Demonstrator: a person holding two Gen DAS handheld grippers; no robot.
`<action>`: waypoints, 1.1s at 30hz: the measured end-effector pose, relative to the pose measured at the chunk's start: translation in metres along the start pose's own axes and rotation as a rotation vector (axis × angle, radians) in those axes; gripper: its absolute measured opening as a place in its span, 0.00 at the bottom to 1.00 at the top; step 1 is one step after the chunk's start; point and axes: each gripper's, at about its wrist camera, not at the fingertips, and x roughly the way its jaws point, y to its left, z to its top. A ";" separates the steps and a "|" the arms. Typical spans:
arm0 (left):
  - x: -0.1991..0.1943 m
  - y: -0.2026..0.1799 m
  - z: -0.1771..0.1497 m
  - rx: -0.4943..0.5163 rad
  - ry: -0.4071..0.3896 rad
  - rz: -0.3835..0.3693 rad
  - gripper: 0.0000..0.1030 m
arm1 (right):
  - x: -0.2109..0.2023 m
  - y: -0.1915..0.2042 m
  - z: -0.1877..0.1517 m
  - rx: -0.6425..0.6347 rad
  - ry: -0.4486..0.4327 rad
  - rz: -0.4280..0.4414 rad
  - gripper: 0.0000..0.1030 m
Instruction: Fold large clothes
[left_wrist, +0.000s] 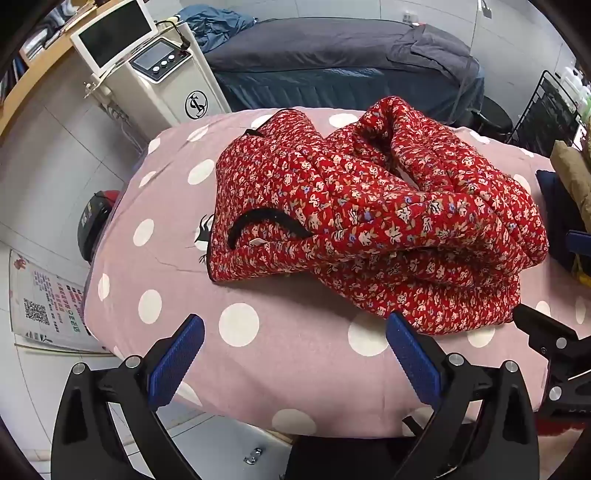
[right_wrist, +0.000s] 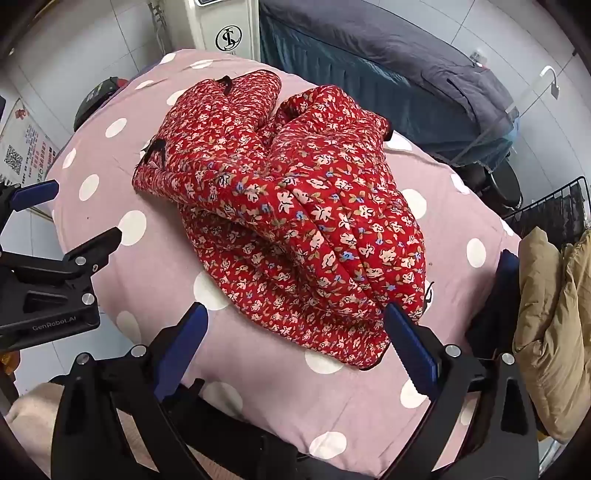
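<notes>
A red padded jacket with a small flower print (left_wrist: 369, 218) lies in a loose bundle on a pink cloth with white dots (left_wrist: 258, 369); it also shows in the right wrist view (right_wrist: 295, 229). It has black trim at a pocket and edges. My left gripper (left_wrist: 295, 325) is open and empty, just in front of the jacket's near edge. My right gripper (right_wrist: 295, 314) is open and empty, its right finger close to the jacket's near corner. The left gripper shows at the left edge of the right wrist view (right_wrist: 74, 229).
The pink dotted cloth (right_wrist: 147, 266) covers a rounded table. A tan padded garment (right_wrist: 554, 332) and a dark blue item (left_wrist: 561, 221) sit at the right edge. A white machine with screen (left_wrist: 147, 62), a dark covered bed (left_wrist: 332, 62) and a black wire rack (right_wrist: 554, 206) stand behind.
</notes>
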 end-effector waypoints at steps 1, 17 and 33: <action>0.001 0.001 0.000 -0.005 0.002 -0.011 0.94 | 0.000 0.000 0.001 0.000 0.001 -0.001 0.92; 0.004 0.004 -0.001 -0.012 0.027 0.001 0.94 | 0.000 0.001 -0.006 0.001 0.011 -0.001 0.92; 0.008 0.003 -0.003 -0.020 0.037 0.007 0.94 | 0.003 0.001 -0.005 -0.006 0.015 0.003 0.92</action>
